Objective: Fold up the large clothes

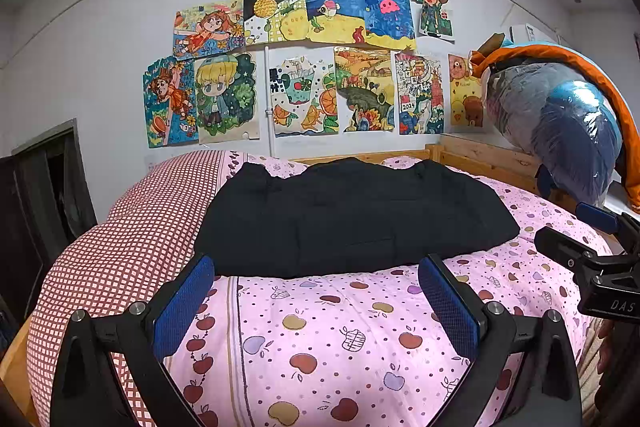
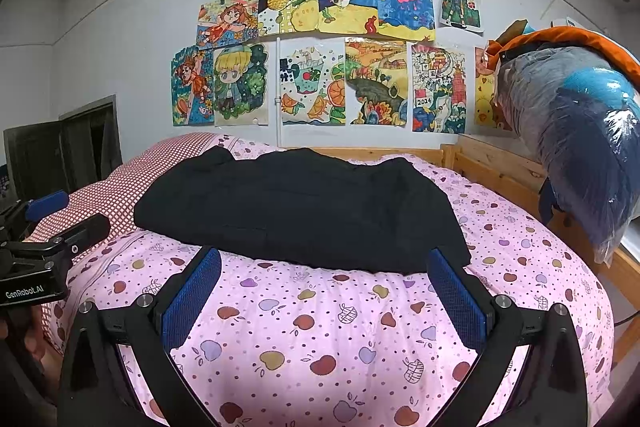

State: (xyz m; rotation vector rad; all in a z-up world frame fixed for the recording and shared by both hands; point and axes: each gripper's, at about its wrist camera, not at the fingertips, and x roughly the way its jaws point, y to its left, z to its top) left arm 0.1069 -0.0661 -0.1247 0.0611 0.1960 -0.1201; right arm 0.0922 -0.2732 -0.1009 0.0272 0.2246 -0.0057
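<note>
A large black garment (image 1: 352,215) lies folded into a flat, wide bundle on the pink apple-print bedcover (image 1: 328,339); the right wrist view shows the same black garment (image 2: 304,211) on the bedcover (image 2: 320,331). My left gripper (image 1: 318,267) is open, its blue pads just short of the garment's near edge, holding nothing. My right gripper (image 2: 324,259) is also open and empty, tips at the near edge of the cloth. Each gripper appears at the side of the other's view: the right one (image 1: 592,259), the left one (image 2: 48,227).
A red-checked pillow (image 1: 132,239) lies left of the garment. A wooden bed frame (image 1: 488,159) runs along the back and right. A plastic-wrapped blue and orange bundle (image 1: 560,123) sits on the right rail. Drawings (image 1: 320,59) cover the wall; a dark doorway (image 1: 44,187) is at left.
</note>
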